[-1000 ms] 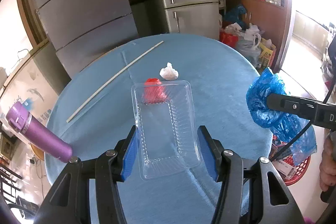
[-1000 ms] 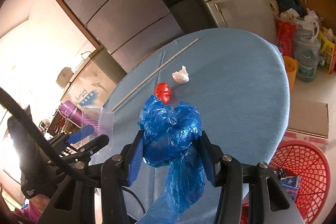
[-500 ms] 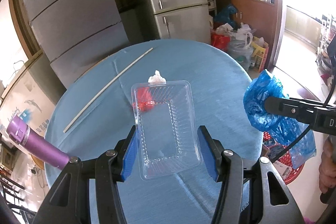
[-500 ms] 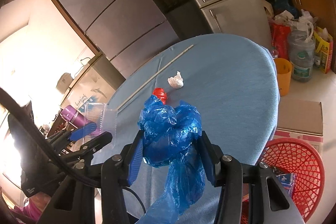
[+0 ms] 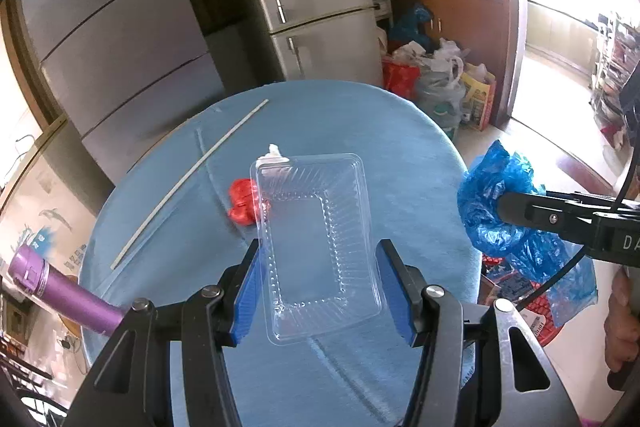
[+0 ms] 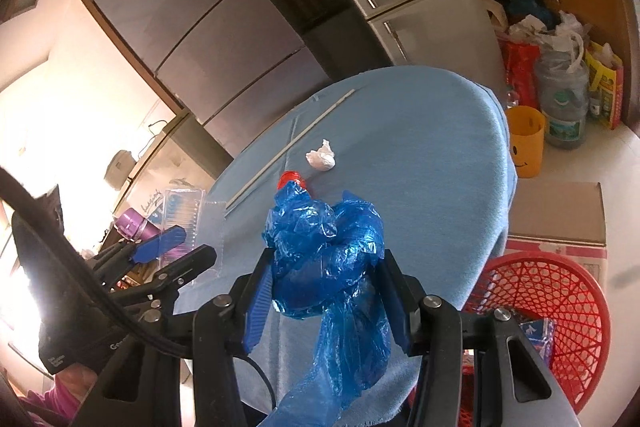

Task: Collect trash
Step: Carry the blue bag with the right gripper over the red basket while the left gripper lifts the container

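While the left claw (image 5: 318, 293) grips the clear plastic tray (image 5: 316, 243) above the tabletop (image 5: 400, 131), the right claw (image 6: 326, 301) clamps a blue plastic bag (image 6: 326, 251); its slippery, dangling tail might miss the red basket (image 6: 560, 307).

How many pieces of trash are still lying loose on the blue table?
3: a red crumpled wrapper near the middle, a white tissue wad just beyond it, and a long white strip along the far-left edge. The held tray may hide more.
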`<state>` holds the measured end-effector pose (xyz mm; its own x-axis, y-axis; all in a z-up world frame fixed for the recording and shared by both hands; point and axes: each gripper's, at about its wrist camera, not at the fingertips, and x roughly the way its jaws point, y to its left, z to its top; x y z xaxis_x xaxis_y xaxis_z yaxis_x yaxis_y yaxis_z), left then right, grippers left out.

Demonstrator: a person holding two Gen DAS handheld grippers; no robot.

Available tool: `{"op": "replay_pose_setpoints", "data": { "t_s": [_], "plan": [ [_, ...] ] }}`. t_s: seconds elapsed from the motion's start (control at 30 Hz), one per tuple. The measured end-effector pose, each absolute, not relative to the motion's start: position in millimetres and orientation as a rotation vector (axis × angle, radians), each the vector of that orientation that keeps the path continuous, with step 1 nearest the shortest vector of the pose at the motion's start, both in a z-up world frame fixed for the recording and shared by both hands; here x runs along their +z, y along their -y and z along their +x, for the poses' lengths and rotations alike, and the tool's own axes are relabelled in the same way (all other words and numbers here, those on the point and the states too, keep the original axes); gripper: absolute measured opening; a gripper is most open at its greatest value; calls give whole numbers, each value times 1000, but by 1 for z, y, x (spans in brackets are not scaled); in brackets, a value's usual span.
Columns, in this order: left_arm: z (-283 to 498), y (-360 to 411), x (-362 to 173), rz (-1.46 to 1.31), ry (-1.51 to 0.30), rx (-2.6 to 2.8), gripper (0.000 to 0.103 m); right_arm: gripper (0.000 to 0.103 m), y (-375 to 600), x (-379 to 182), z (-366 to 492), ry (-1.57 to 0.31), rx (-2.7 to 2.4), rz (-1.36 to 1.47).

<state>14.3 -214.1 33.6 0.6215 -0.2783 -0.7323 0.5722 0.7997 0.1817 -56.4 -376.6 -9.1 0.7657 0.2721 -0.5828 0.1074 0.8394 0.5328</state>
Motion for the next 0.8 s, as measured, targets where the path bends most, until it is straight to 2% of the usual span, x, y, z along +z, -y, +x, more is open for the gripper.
{"op": "replay_pose_setpoints", "data": {
  "t_s": [0.8],
  "plan": [
    [-9, 256, 10, 494, -799, -632, 57, 53, 418, -54, -106, -753, -24, 695]
  ]
}}
